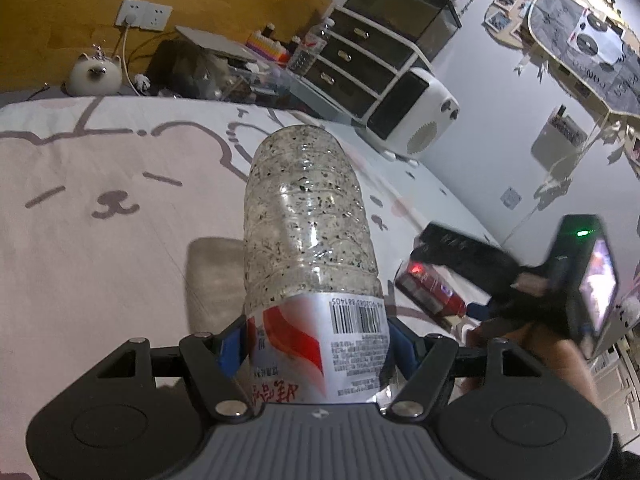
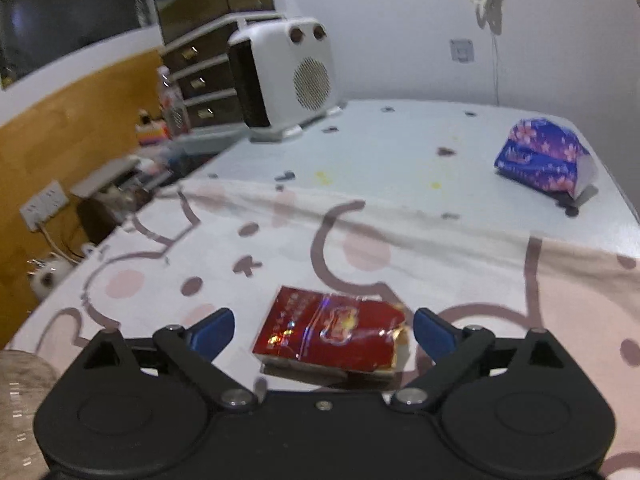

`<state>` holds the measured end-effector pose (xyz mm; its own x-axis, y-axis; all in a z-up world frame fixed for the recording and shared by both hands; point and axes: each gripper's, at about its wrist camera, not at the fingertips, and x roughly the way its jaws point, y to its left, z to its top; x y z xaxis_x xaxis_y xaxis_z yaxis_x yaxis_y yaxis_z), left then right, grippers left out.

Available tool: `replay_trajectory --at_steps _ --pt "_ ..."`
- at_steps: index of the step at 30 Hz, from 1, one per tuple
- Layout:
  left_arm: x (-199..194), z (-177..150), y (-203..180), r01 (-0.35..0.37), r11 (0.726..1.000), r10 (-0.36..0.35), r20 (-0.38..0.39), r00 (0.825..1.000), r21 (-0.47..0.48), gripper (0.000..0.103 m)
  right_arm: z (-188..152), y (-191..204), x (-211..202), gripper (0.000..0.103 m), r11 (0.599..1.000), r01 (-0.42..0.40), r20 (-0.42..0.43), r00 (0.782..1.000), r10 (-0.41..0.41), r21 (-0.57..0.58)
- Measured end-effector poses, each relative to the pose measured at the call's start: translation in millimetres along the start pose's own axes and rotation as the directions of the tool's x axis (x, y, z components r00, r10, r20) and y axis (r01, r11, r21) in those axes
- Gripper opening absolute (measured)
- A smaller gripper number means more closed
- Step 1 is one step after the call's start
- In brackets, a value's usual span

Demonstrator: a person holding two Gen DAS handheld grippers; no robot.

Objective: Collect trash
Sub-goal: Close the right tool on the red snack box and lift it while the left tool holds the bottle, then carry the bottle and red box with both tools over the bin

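Note:
A clear plastic bottle (image 1: pixel 308 216), speckled with dark flecks and carrying a red-and-white label, sticks out forward from my left gripper (image 1: pixel 316 344), whose blue pads press on its labelled part. It is held above the pink bear-print tablecloth (image 1: pixel 100 168). A red cigarette pack (image 2: pixel 332 330) with crumpled foil lies flat on the cloth, between the spread blue fingers of my right gripper (image 2: pixel 324 320), which is open and does not touch it. In the left wrist view the same pack (image 1: pixel 430 290) shows at the right, under a black finger (image 1: pixel 460 246) of the right gripper.
A blue flowered tissue pack (image 2: pixel 544 160) lies at the far right of the table. A white heater (image 2: pixel 288 76) and a dark drawer unit (image 2: pixel 200 80) stand at the back. Clutter, a white cat figure (image 1: pixel 94 74) and a wall socket (image 1: pixel 142 12) line the wooden back edge.

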<state>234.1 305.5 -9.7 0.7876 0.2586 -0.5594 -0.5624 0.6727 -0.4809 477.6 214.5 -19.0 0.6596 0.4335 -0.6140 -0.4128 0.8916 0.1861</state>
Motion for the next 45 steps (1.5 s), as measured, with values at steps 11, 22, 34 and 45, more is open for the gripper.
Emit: replay_trajectory --at_steps 11,22,34,45 --pt "-5.6 1.1 -4.8 0.005 1.0 -0.005 0.013 1.0 0.029 0.071 -14.2 3.0 20.1 0.087 0.995 0.098 -0.007 0.995 -0.099 -0.016" --pt "-2.4 -11.9 -19.6 0.025 0.994 -0.022 -0.033 0.999 0.105 0.071 -24.5 -46.8 -61.3 0.087 0.997 0.03 0.058 0.998 -0.026 -0.074" --pt "-28.0 -26.8 -48.5 0.134 0.963 -0.12 -0.072 0.99 0.233 0.071 -62.9 -85.4 -179.1 0.087 0.991 -0.009 0.115 0.993 0.024 -0.13" --pt "-65.8 -60.4 -82.9 0.196 0.921 -0.161 -0.129 0.979 0.337 0.071 -99.8 -114.9 -266.3 0.087 0.99 0.014 0.184 0.983 0.013 -0.143"
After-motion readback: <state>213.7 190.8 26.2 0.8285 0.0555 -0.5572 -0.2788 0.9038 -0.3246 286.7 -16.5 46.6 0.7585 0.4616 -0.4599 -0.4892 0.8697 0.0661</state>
